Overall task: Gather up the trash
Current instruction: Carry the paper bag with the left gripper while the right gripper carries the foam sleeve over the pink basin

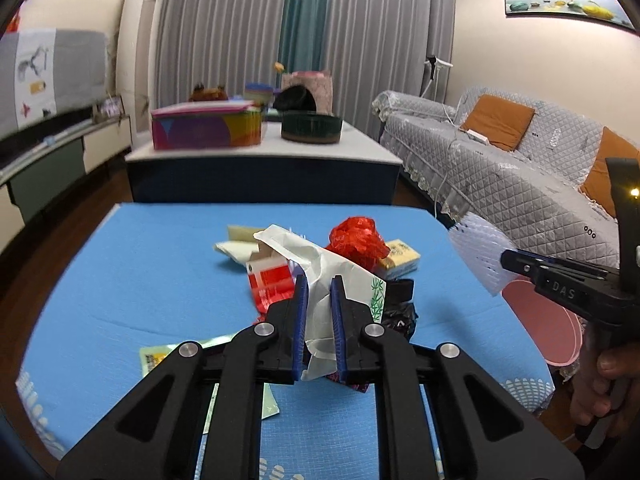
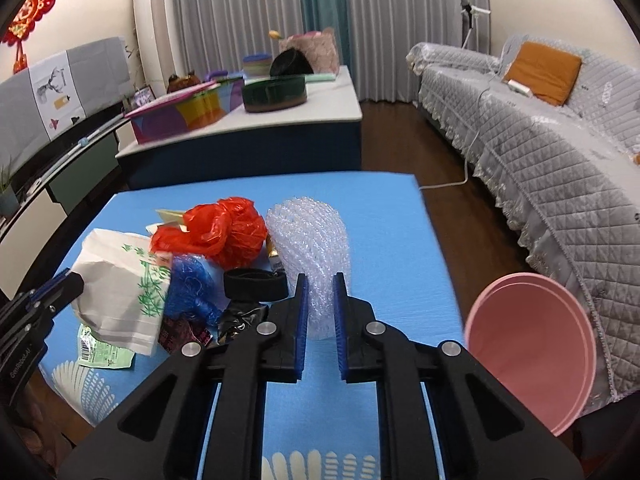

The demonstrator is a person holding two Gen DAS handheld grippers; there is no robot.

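Both loads gripped above the blue table (image 2: pixel 392 208) — left gripper (image 1: pixel 319 292) clenched on the white paper bag (image 1: pixel 320 268), right gripper (image 2: pixel 321 292) on the bubble wrap (image 2: pixel 308 236) — with the pink bin (image 2: pixel 532 344) off the table's right edge, nearer the right hand.

1. Your work surface is a blue mat (image 2: pixel 380 216) with a white leaf print along its near edge.
2. On it sits a heap of trash: a crumpled red plastic bag (image 2: pixel 224 232) toward the far side, a yellow packet (image 1: pixel 402 256) just beside it, and a black band (image 2: pixel 254 282) in front.
3. A green printed wrapper (image 2: pixel 104 354) lies flat at the near left edge.
4. A crumpled blue bag (image 2: pixel 190 286) and a black foil scrap (image 2: pixel 240 318) lie within the heap.
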